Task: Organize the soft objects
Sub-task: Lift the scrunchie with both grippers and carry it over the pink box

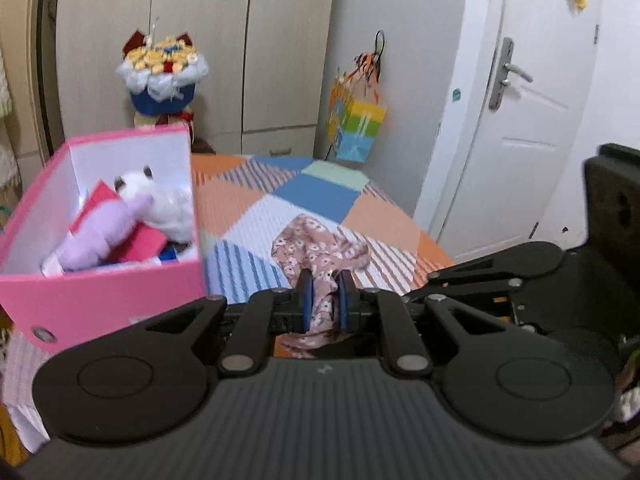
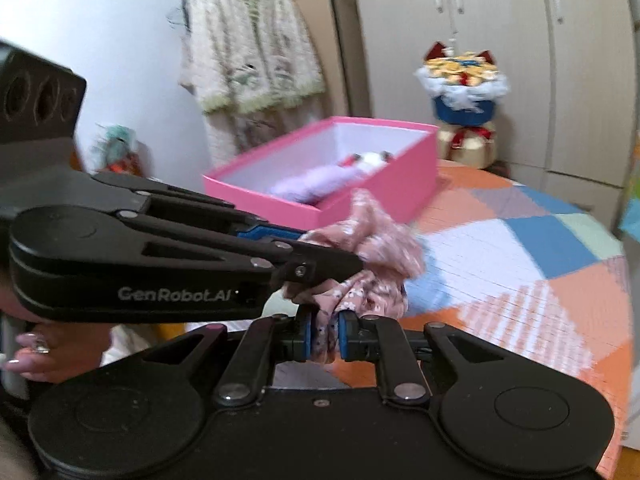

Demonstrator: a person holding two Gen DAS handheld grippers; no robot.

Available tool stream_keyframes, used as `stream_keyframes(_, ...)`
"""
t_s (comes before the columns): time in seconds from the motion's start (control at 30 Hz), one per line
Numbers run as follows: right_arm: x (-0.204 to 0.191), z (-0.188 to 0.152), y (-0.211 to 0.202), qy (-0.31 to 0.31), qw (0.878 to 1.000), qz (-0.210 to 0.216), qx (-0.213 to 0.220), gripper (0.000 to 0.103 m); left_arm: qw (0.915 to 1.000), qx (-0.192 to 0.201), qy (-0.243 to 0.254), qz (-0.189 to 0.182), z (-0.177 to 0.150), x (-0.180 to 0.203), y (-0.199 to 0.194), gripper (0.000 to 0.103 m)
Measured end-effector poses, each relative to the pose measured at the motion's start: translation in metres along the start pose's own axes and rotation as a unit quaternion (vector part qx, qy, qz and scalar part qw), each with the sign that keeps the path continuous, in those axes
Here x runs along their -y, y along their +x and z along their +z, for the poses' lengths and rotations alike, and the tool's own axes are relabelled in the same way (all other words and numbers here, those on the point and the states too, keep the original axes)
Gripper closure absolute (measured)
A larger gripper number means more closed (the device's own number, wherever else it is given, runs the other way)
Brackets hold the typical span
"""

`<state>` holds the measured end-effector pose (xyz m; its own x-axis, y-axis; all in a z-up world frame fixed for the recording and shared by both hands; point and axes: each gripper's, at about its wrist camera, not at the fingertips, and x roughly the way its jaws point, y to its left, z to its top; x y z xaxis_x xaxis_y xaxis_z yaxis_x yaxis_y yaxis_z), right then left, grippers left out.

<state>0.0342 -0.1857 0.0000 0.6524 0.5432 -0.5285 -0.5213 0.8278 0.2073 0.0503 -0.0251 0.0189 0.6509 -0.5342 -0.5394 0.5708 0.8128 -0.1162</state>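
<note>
Floral cloth [image 1: 320, 256] hangs pinched by both grippers' fingers [image 1: 306, 300], tilted downward over bed.

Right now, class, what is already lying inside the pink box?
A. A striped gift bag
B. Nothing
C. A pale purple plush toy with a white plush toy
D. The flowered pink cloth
C: inside the pink box lie a pale purple plush toy and a white plush toy.
</note>
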Motion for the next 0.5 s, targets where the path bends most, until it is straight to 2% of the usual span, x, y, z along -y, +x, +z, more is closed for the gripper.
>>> stream_keyframes(0.13,-0.009,0.020,0.005,-0.013,1.000,0.015,0.021,0.086,0.9995,0.022,0.015,0.014,0.014,-0.012,-0.019,0.091)
stream_keyframes(0.27,-0.013,0.044,0.020,-0.021,0.999,0.026,0.038,0.086,0.9975,0.047,0.027,0.044,0.026,-0.026,-0.027,0.091)
stream_keyframes(0.5,-0.004,0.086,0.077,-0.023,0.998,0.030,0.055,0.086,0.9928,0.065,-0.002,0.101,0.054,-0.078,-0.010,0.091)
